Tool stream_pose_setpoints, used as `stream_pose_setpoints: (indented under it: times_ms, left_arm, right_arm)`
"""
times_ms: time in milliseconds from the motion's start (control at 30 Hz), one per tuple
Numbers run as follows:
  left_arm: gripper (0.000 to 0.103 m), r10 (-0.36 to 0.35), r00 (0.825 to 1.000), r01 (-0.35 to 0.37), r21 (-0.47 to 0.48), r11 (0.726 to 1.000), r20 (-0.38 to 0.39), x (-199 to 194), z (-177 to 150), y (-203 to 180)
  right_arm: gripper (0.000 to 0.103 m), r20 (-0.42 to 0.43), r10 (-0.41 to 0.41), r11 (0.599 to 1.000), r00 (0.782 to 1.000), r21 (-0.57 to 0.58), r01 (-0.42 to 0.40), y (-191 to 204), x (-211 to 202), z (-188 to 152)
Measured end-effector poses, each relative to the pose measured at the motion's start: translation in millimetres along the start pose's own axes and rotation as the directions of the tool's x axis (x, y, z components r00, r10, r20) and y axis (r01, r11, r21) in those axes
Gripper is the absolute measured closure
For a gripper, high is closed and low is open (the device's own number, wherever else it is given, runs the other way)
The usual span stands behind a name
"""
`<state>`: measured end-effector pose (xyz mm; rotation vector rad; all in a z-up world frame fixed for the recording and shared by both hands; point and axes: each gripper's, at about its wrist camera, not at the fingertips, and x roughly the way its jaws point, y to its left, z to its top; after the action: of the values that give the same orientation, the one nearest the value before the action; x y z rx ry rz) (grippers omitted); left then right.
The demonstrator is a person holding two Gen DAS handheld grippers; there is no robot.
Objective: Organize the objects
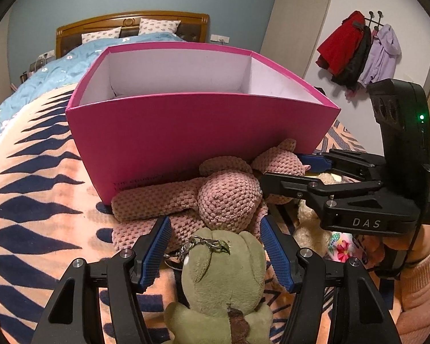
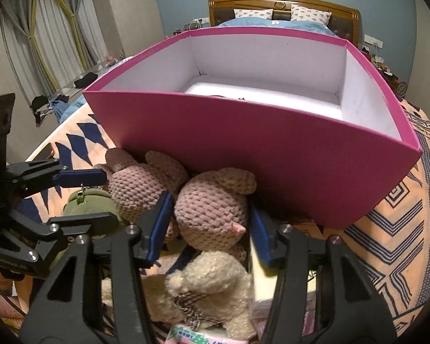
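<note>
A green plush toy (image 1: 220, 261) with a metal keychain lies on the patterned blanket, and my left gripper (image 1: 216, 229) is shut around its head. Just beyond it lies a pink knitted plush (image 1: 229, 197). My right gripper (image 2: 210, 203) is shut on a pink knitted head (image 2: 212, 215) with a small nose; I cannot tell whether both pink lumps are one toy. Seen from the right wrist, the left gripper (image 2: 110, 197) holds the green toy (image 2: 91, 200) at the left. A tall pink box (image 2: 272, 149) with a white inside stands open right behind the toys.
A cream plush bear (image 2: 212, 281) and a floral tissue pack (image 2: 186, 335) lie under my right gripper. The blanket (image 1: 34, 189) covers a bed with a wooden headboard (image 1: 129, 20). Coats (image 1: 358, 51) hang on the right wall. A sleeve (image 1: 421, 286) shows at the right.
</note>
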<state>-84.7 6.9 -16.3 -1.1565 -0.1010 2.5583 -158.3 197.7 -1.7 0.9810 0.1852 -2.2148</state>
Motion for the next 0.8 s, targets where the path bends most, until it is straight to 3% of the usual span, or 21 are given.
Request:
stream_pose_setpoints:
  times_ms: [433, 800]
  left_arm:
    - [0.037, -0.051, 0.999, 0.051, 0.019, 0.999, -0.004, -12, 2, -12]
    - [0.039, -0.096, 0.990, 0.091, 0.054, 0.994, 0.106, -49, 22, -27]
  right_arm:
    - [0.055, 0.104, 0.078, 0.993, 0.992, 0.076, -0.086, -5, -41, 3]
    - [0.055, 0.198, 0.133, 0.989, 0.971, 0.043, -0.145, 5, -81, 17]
